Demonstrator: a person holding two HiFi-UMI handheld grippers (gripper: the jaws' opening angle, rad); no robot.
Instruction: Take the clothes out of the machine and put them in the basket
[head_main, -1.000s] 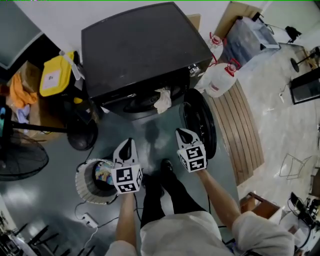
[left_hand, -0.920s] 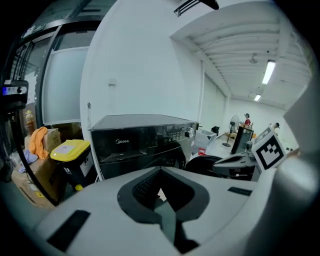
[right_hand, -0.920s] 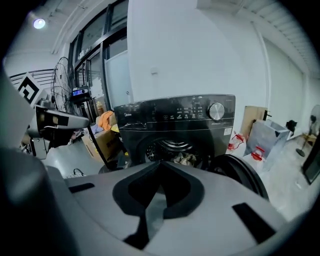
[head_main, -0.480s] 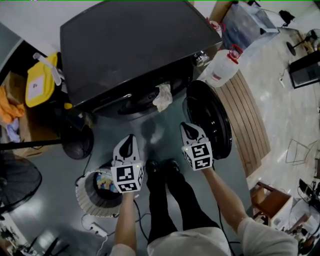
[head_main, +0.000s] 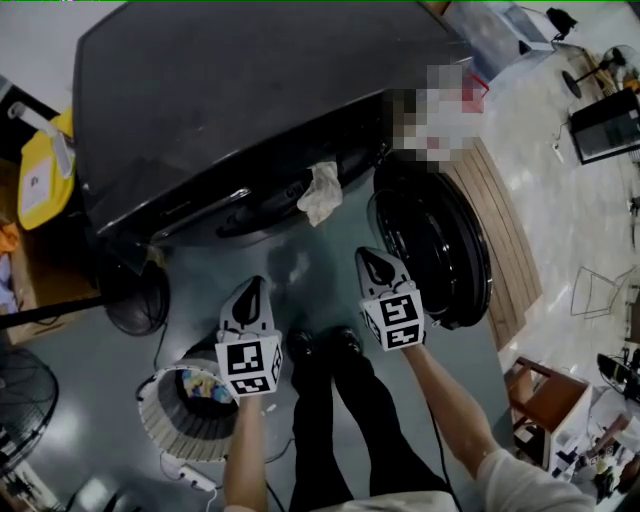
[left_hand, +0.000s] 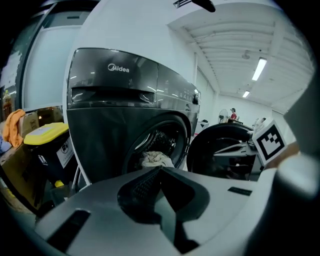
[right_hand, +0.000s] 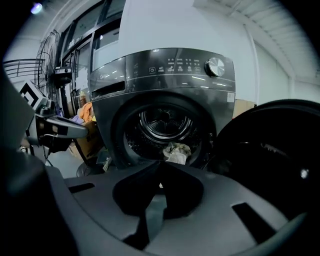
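At the mouth of the one washing machine (head_main: 250, 90), a single pale cloth (head_main: 321, 192) is hanging lengthwise over the drum's lip, beside the open door (head_main: 440, 250). Both the left gripper (head_main: 254, 290) and the right gripper (head_main: 370, 262) are pointing towards it, jaws pressed together, empty. One basket (head_main: 160, 425) is holding colourful clothes.

Washing machine (head_main: 250, 90) dark grey, glossy. Cloth (head_main: 321, 192) cream. Basket (head_main: 155, 418) white, ribbed. Bin (head_main: 38, 175) yellow. Trousers (head_main: 320, 420) black. Floor (head_main: 200, 290) grey-green.

Dim; ceiling strip lamp (left_hand: 258, 69) bright; fisheye edges dark, foregrnd blurry.
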